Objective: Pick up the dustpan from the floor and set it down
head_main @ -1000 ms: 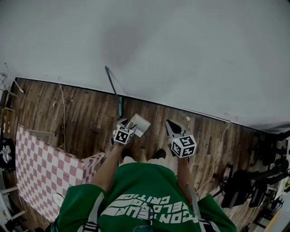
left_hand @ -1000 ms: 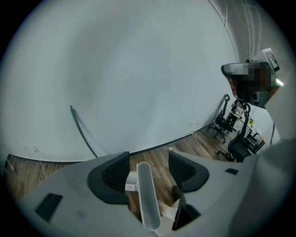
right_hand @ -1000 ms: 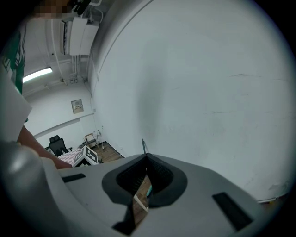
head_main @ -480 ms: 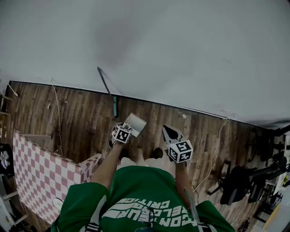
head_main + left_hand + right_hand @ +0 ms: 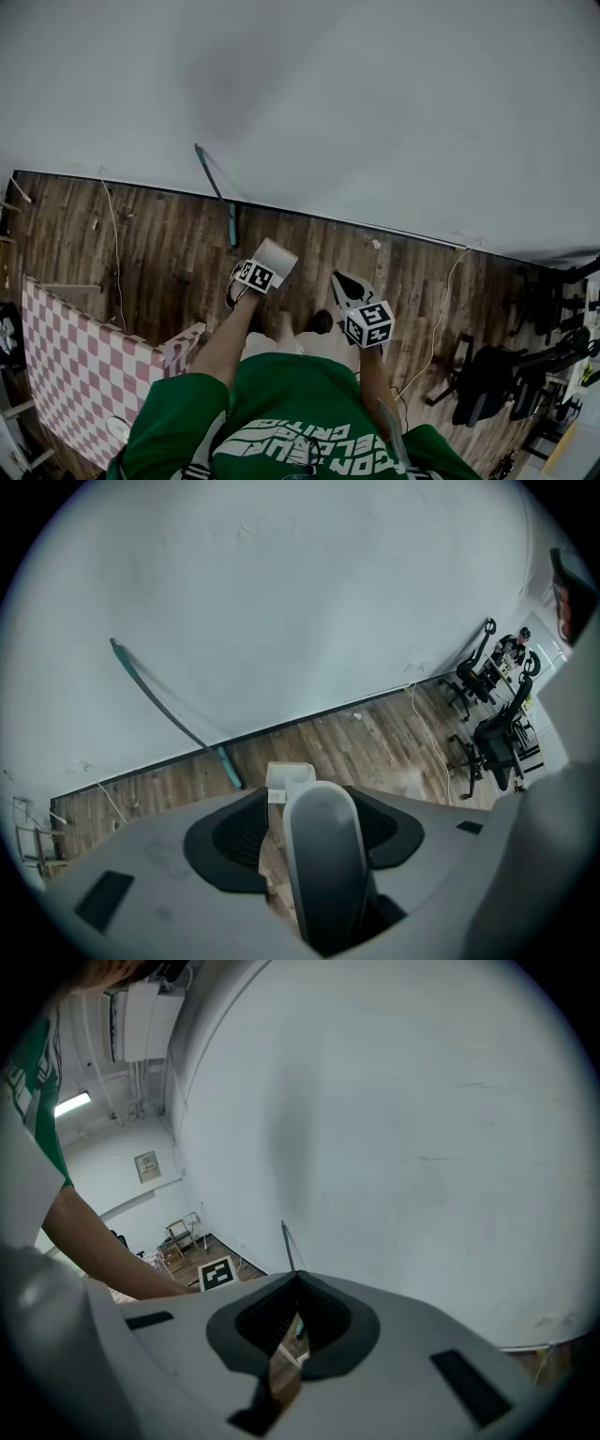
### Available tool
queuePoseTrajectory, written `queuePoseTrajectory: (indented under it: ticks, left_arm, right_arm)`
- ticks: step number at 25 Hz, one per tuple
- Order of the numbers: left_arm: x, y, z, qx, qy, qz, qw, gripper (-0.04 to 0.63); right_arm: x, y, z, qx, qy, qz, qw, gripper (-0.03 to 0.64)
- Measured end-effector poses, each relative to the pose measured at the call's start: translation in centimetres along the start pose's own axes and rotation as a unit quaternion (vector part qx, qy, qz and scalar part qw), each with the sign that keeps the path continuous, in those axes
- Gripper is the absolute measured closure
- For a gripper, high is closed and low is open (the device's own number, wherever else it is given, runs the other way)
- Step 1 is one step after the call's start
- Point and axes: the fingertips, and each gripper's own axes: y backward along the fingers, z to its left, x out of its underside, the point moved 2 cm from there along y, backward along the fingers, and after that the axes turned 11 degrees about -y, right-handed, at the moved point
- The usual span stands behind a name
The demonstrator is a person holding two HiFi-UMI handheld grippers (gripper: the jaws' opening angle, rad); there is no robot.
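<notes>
The pale grey dustpan (image 5: 275,256) hangs above the wooden floor with my left gripper (image 5: 263,268) shut on its handle. In the left gripper view the rounded grey handle (image 5: 323,855) runs up between the jaws, and the boxy pan (image 5: 289,777) shows past the tips. My right gripper (image 5: 339,279) is beside it on the right, shut, with nothing in it. Its jaws meet at the tips in the right gripper view (image 5: 298,1283). A teal-handled broom (image 5: 217,192) leans on the white wall ahead.
The white wall (image 5: 328,94) stands close in front. A pink checkered mat (image 5: 75,366) lies at the lower left. Black office chairs (image 5: 497,380) stand at the right. A thin white cable (image 5: 441,314) runs over the floorboards, and another (image 5: 112,253) lies at the left.
The dustpan stays held in my left gripper. Both grippers have drifted slightly left in the view, and the wall and broom now sit a little closer.
</notes>
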Motion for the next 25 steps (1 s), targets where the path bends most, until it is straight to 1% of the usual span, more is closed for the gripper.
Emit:
queuePoseTrajectory:
  ticks: [4, 6, 8, 14, 18, 21, 25]
  left_arm:
    - [0.4, -0.8, 0.2, 0.009, 0.007, 0.017, 0.9998, 0.351]
    - [0.9, -1.2, 0.0, 0.020, 0.015, 0.032, 0.9992, 0.354]
    - [1.3, -1.7, -0.2, 0.029, 0.024, 0.045, 0.9983, 0.370]
    - [1.1, -2.0, -0.1, 0.026, 0.024, 0.056, 0.9978, 0.391]
    - [1.6, -2.0, 0.3, 0.011, 0.012, 0.068, 0.9976, 0.420]
    - [2.1, -1.9, 0.6, -0.010, 0.001, 0.078, 0.9969, 0.438]
    - [2.8, -1.9, 0.8, -0.036, -0.005, 0.093, 0.9950, 0.464]
  right_arm:
    - [0.6, -0.1, -0.1, 0.001, -0.001, 0.006, 1.000, 0.609]
    - [0.8, 0.0, -0.2, 0.003, -0.001, 0.009, 1.000, 0.609]
    - [0.9, 0.1, -0.3, 0.005, 0.001, 0.012, 1.000, 0.609]
    - [1.1, 0.4, -0.7, 0.009, 0.004, 0.018, 1.000, 0.609]
    - [1.4, 0.6, -0.6, 0.011, 0.007, 0.019, 1.000, 0.609]
    - [1.5, 1.0, -0.5, 0.015, 0.010, 0.019, 1.000, 0.609]
    - [1.8, 1.5, -0.6, 0.020, 0.009, 0.020, 1.000, 0.609]
